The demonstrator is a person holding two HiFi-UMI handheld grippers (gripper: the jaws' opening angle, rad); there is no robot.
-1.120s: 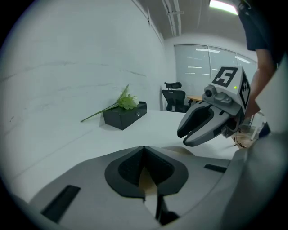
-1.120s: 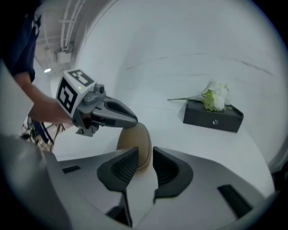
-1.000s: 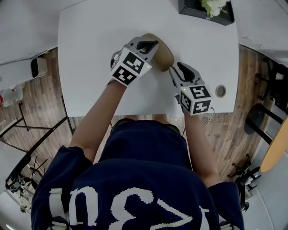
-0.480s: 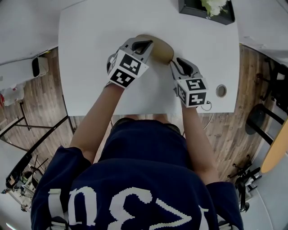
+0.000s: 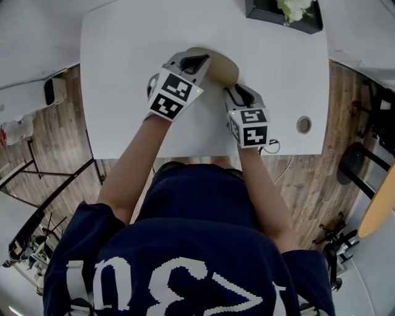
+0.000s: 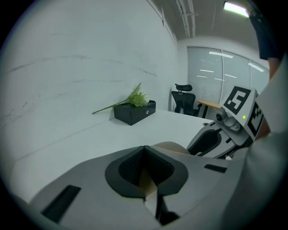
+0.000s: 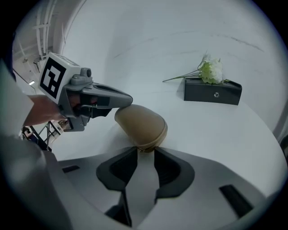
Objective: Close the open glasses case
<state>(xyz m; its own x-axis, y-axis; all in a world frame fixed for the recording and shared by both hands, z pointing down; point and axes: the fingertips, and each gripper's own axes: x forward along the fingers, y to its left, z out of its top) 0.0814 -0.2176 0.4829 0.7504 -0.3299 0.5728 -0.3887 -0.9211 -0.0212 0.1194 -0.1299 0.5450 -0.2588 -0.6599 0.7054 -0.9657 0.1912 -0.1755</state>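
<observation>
Left hand-held gripper (image 6: 145, 157): jaws narrow, clamped on the glasses case (image 7: 139, 126) edge. The tan sliver between its pads shows only in its own view. Right hand-held gripper (image 7: 145, 153): jaws wide, just been opening. The case's end sits at their tips, unpressed, on the surface (image 5: 123, 74).

On table (image 5: 123, 68): glasses case (image 5: 223, 65), box (image 5: 264, 13) behind.

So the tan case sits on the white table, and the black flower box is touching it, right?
Not touching. The black flower box stands apart from the tan case, further back on the white table. The right gripper view shows bare table between them. The rest is right.
</observation>
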